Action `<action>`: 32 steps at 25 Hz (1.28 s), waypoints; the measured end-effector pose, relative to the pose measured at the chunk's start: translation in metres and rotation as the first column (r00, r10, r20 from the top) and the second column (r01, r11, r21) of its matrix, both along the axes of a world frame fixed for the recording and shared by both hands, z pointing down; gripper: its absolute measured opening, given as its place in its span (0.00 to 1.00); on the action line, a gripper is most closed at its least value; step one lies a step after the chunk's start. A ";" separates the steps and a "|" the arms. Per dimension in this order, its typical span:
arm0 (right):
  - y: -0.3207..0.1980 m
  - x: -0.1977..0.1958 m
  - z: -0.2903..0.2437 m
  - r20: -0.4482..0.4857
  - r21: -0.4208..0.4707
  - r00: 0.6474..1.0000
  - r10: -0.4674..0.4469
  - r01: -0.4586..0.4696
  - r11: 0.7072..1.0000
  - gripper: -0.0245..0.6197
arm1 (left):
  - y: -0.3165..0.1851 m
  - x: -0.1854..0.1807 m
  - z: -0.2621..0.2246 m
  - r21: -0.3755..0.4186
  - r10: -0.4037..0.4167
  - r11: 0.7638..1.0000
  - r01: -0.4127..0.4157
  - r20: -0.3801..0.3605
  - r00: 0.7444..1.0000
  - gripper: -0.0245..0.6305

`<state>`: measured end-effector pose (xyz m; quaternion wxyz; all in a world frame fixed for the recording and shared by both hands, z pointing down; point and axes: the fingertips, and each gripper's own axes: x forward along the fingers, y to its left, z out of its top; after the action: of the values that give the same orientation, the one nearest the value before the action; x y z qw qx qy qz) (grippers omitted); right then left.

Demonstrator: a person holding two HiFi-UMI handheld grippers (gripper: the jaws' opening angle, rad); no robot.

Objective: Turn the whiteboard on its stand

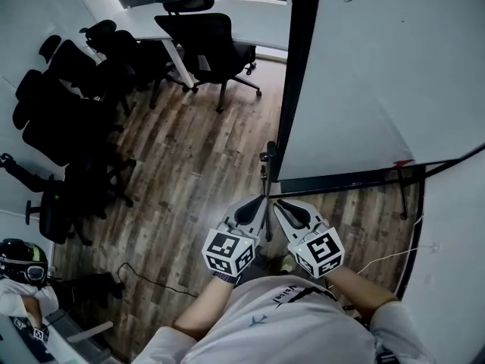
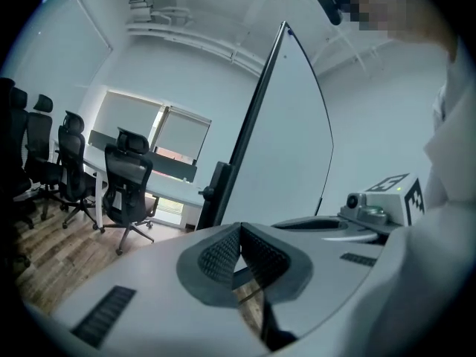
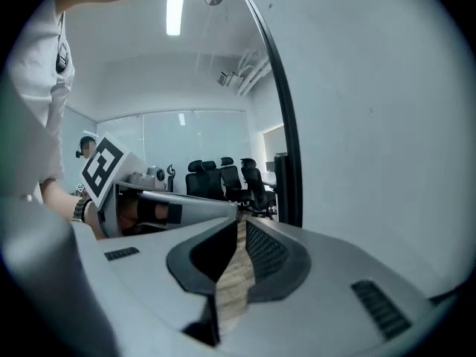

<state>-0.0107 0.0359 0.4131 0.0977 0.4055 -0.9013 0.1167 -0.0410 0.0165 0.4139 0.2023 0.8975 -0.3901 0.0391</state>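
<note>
The whiteboard (image 1: pixel 379 74) stands on its stand at the right, its black side frame (image 1: pixel 292 82) running down to a clamp knob (image 1: pixel 267 156). Its pen tray (image 1: pixel 356 179) runs along the lower edge. My left gripper (image 1: pixel 260 201) and right gripper (image 1: pixel 277 203) point side by side at the stand's foot, just below that corner, touching nothing. In the left gripper view the left gripper (image 2: pixel 239 227) has its pads together with nothing between them, and the whiteboard (image 2: pixel 286 147) rises ahead. In the right gripper view the right gripper (image 3: pixel 241 222) shows a narrow empty gap beside the whiteboard (image 3: pixel 372 125).
Black office chairs (image 1: pixel 204 40) stand at a white table (image 1: pixel 227 14) behind, and more chairs (image 1: pixel 68 112) line the left wall. A person in a helmet (image 1: pixel 19 264) sits at the lower left. A cable (image 1: pixel 144 279) lies on the wood floor. A white panel (image 1: pixel 455 241) closes the right.
</note>
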 end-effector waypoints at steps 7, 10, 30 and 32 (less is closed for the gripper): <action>0.004 0.018 -0.057 0.037 0.068 0.999 -0.022 0.020 0.997 0.10 | 0.013 0.013 -0.064 0.088 -0.029 0.996 0.030 -0.016 0.999 0.06; 0.006 0.025 -0.078 0.044 0.106 0.999 -0.026 0.021 0.994 0.08 | 0.017 0.016 -0.079 0.110 -0.042 0.993 0.042 -0.006 0.999 0.06; 0.029 0.057 -0.101 0.078 0.139 0.997 -0.027 0.016 0.990 0.06 | 0.047 0.054 -0.094 0.148 -0.037 0.988 0.037 -0.002 0.999 0.06; 0.030 0.059 -0.101 0.077 0.141 0.997 -0.027 0.015 0.990 0.06 | 0.048 0.056 -0.094 0.150 -0.038 0.988 0.037 -0.001 0.999 0.06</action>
<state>0.0481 0.0663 0.3122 0.0344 0.3969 -0.9147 0.0678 0.0153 0.0642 0.3198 0.1345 0.9026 -0.4090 0.0068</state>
